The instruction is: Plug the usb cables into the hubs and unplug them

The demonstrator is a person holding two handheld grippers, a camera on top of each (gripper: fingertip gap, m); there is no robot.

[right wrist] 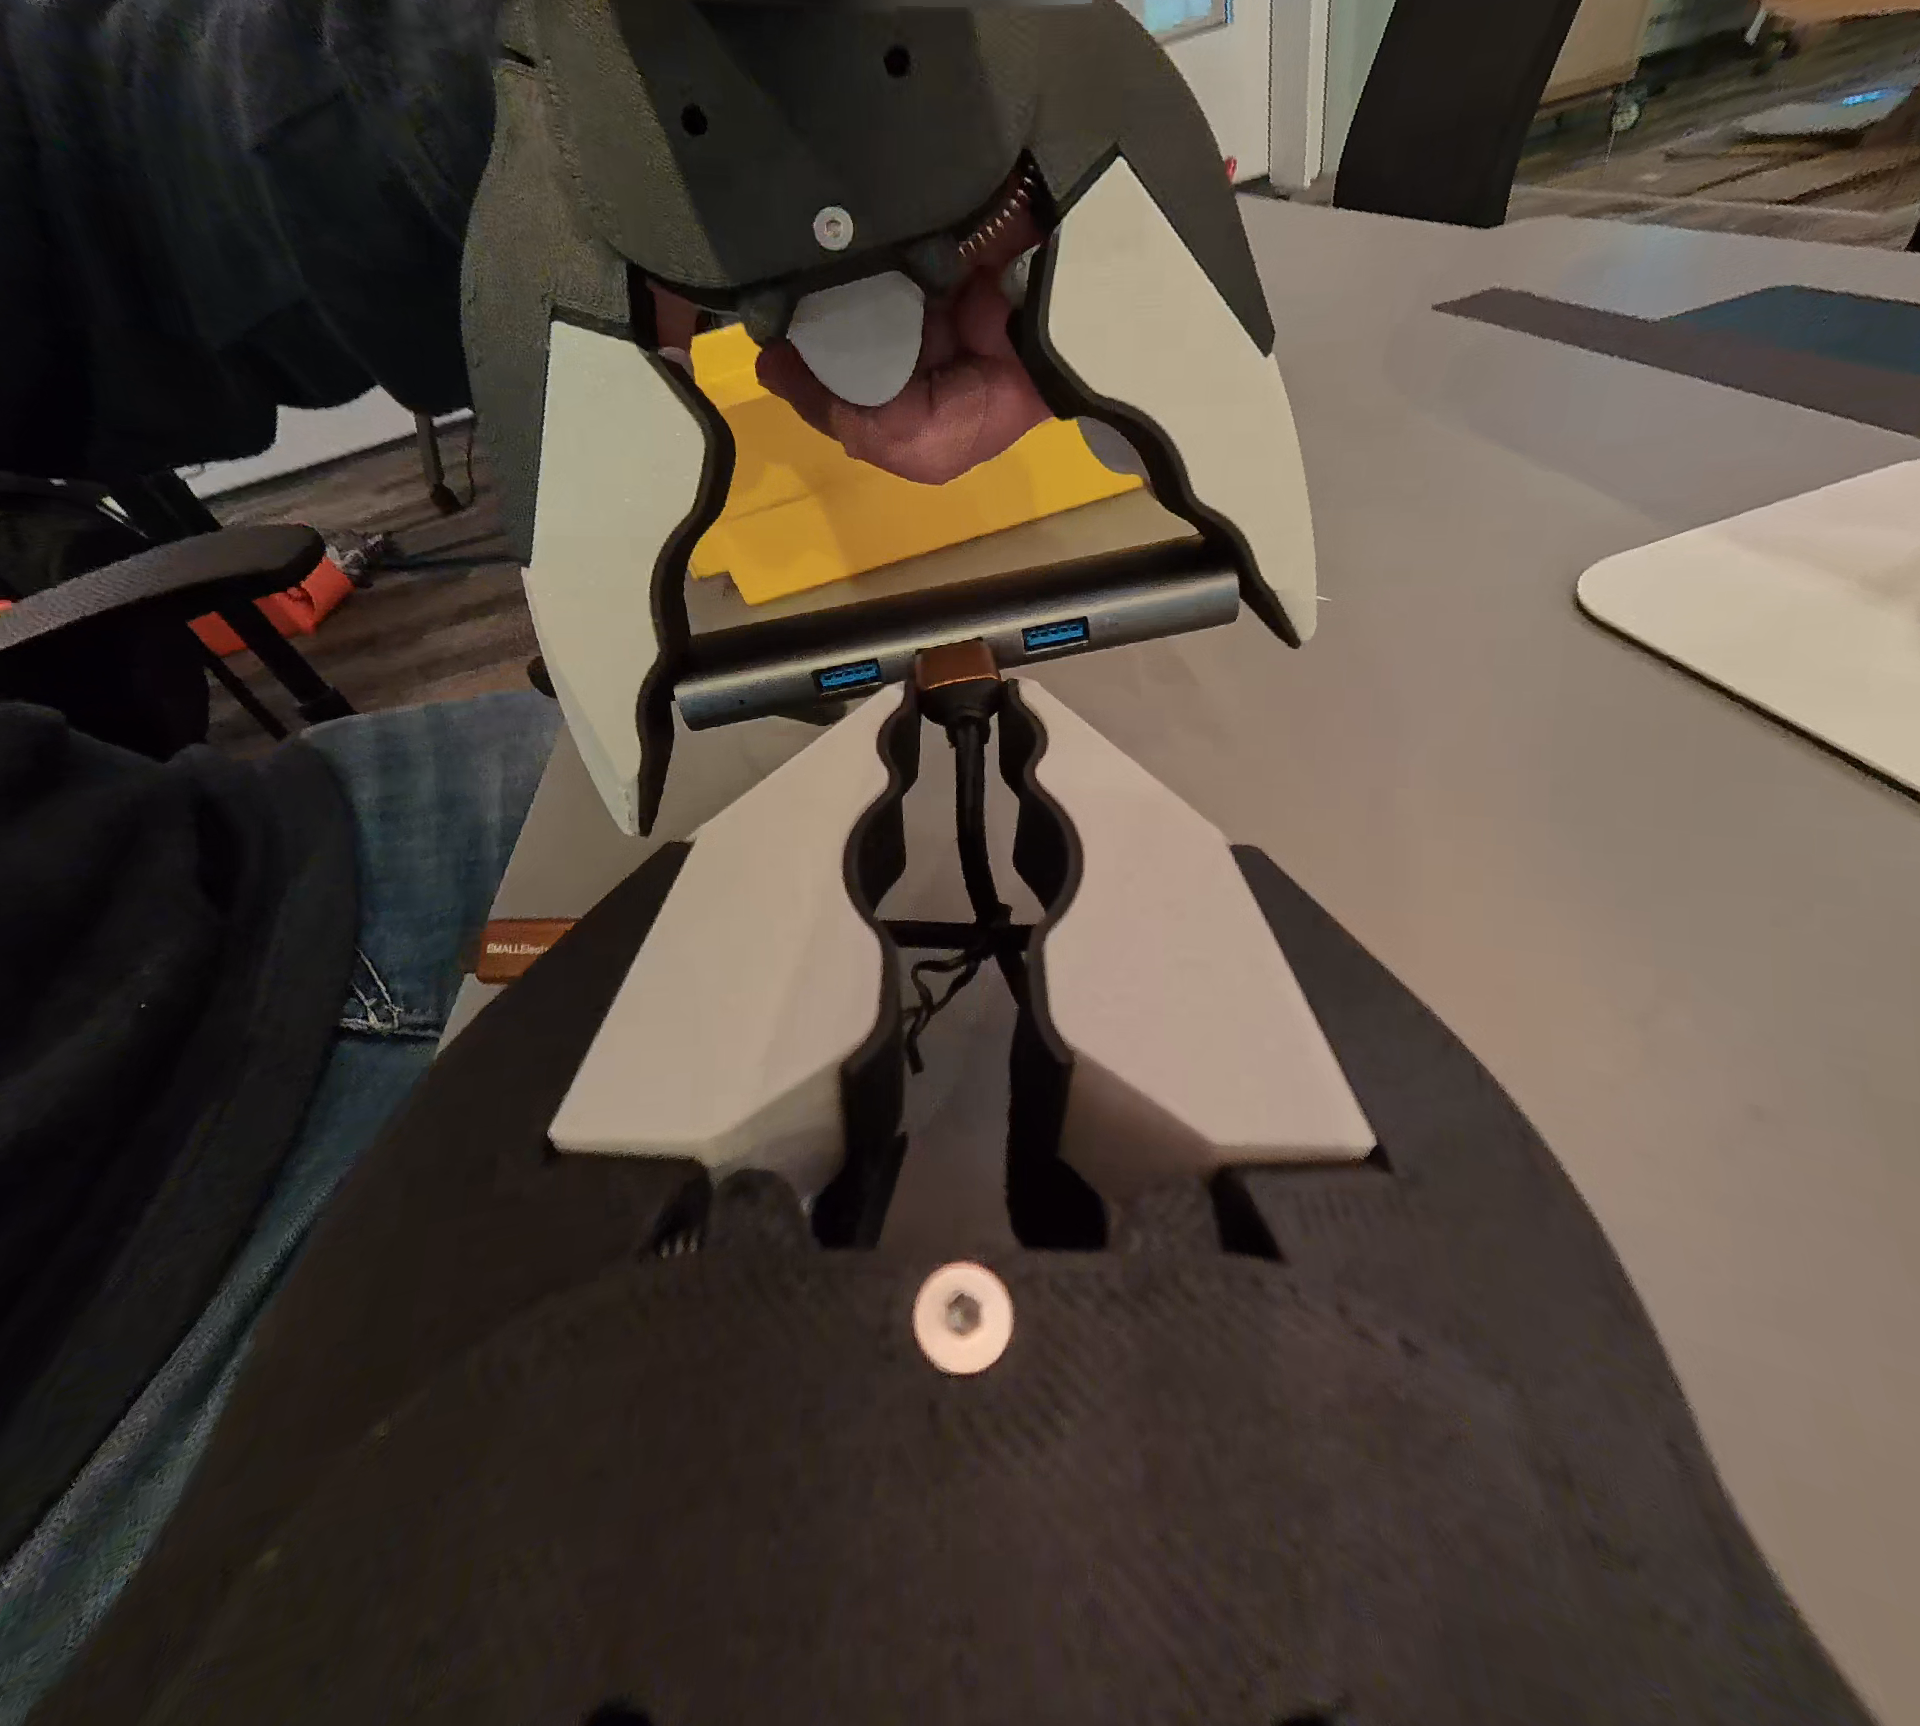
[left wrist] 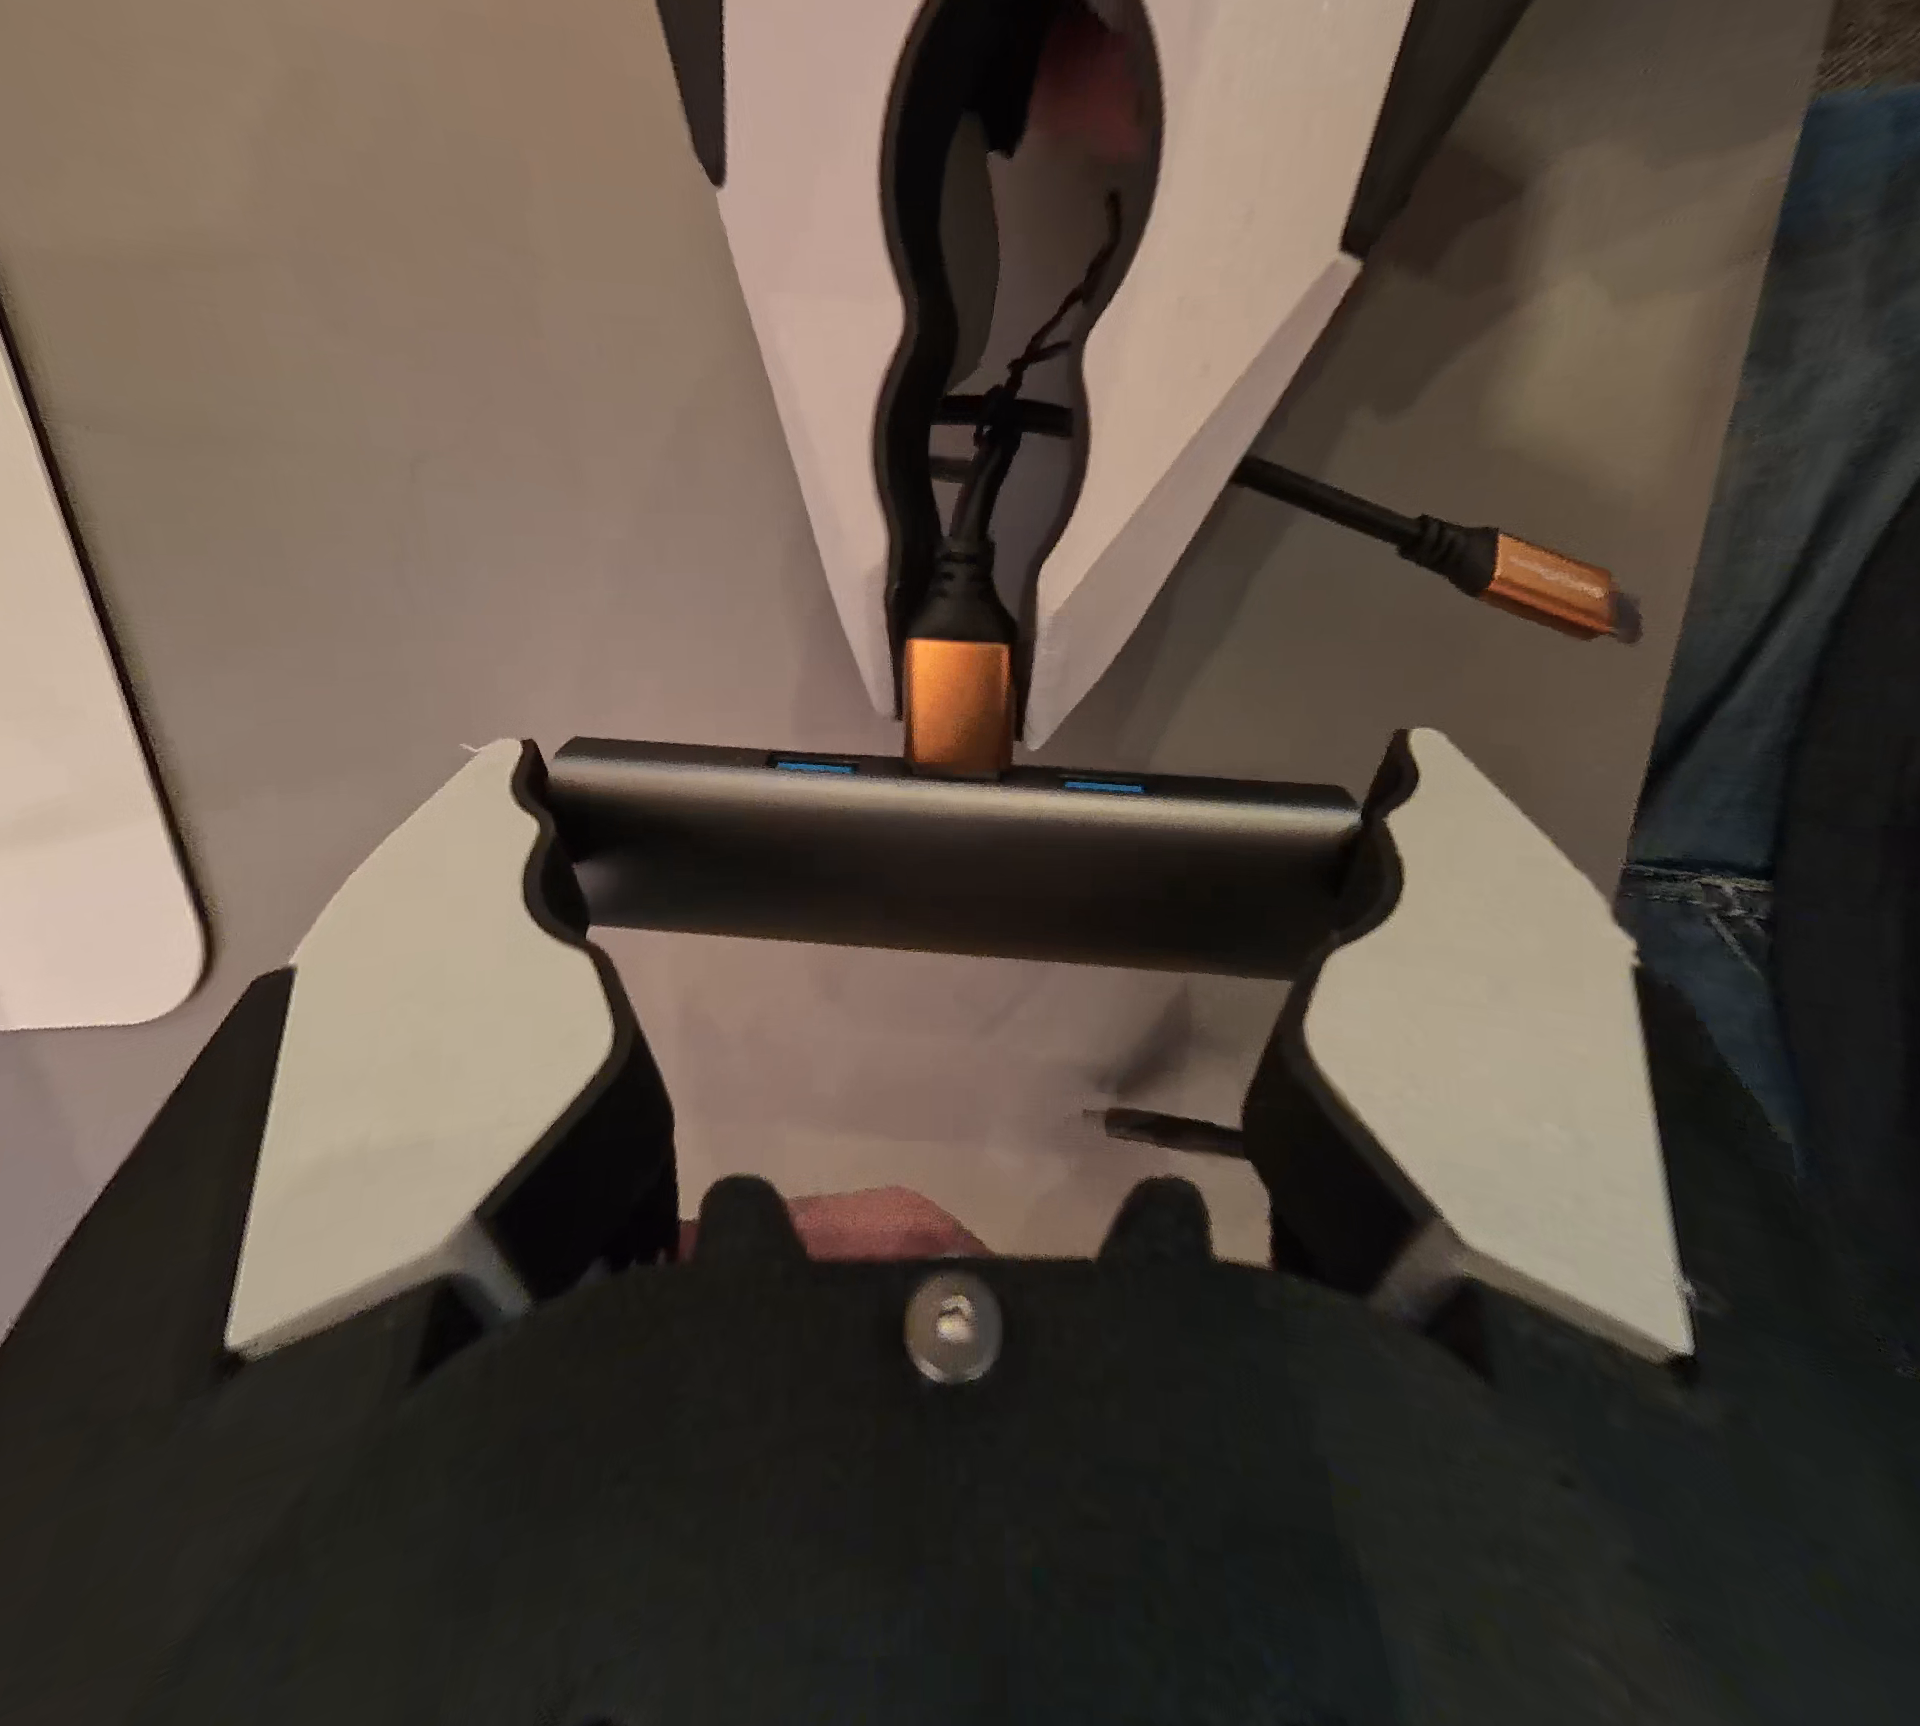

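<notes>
1. Slim dark-grey metal USB hub bar (left wrist: 956,855) is held off the grey tabletop (left wrist: 416,429), spanned end to end by the left gripper (left wrist: 961,829); its white fingers (left wrist: 468,897) are clamped on the hub's two short ends.
2. Copper-sleeved USB plug on a black cable (left wrist: 956,705) sits in the middle port. Blue-tongued ports either side are vacant. Cannot tell if it is fully seated.
3. Right gripper (right wrist: 956,720) is clenched on the plug's black strain relief and cable just behind the copper sleeve; its tips lie just short of the hub face.
4. The cable's other copper-ended plug (left wrist: 1538,585) hangs loose, off to the side near the table edge.
5. Handling, judged: the hub looks light, rigid and smooth-skinned, so an end grip could let it swivel under push or pull. The plug sleeve is stiff; the cable behind it is limp.
6. Best hold, judged: the plug on its rigid sleeve, not the cord, with force straight along the port axis. Sideways load risks bending the connector.
7. White mat (right wrist: 1766,616) and yellow block (right wrist: 883,513) lie well apart from the work.
</notes>
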